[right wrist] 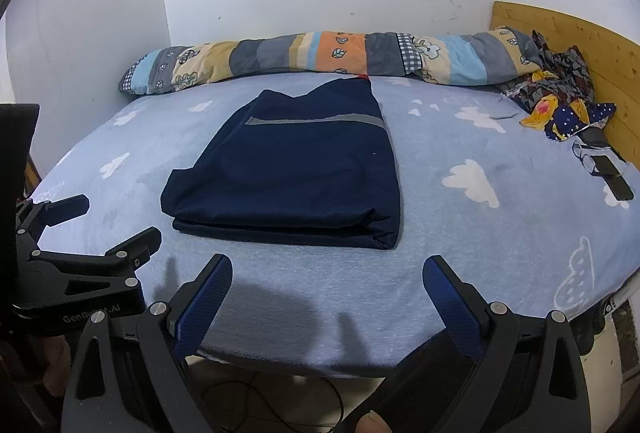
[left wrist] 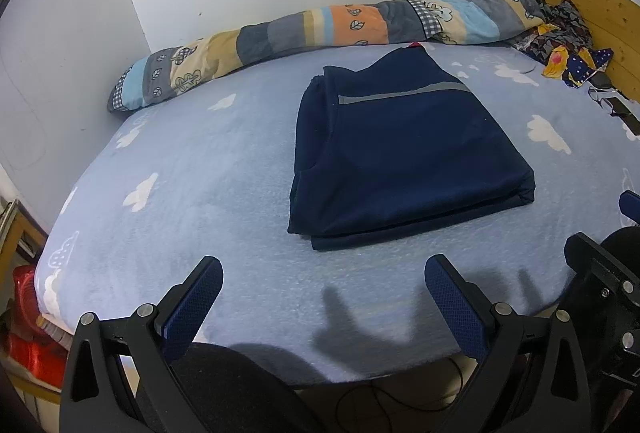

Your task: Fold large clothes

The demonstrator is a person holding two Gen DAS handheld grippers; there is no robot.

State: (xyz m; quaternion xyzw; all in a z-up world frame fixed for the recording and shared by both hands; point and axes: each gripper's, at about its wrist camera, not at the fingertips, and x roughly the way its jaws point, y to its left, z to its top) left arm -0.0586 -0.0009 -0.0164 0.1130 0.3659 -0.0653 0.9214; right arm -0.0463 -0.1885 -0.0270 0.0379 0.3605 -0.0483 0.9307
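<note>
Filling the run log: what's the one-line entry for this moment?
garment: folded, on bed | left claw: open, empty | right claw: open, empty

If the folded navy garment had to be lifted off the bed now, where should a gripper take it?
Probably the thick folded edge nearest the grippers, approached low from the bed's front: on the navy garment the stacked layers show there, so one pinch catches all.

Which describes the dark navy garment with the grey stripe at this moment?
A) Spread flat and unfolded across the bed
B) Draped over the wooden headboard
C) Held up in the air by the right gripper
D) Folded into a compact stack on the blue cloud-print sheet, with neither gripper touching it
D: the dark navy garment with the grey stripe lies folded on the blue cloud-print sheet, while the left gripper and right gripper are open and clear of it.
</note>
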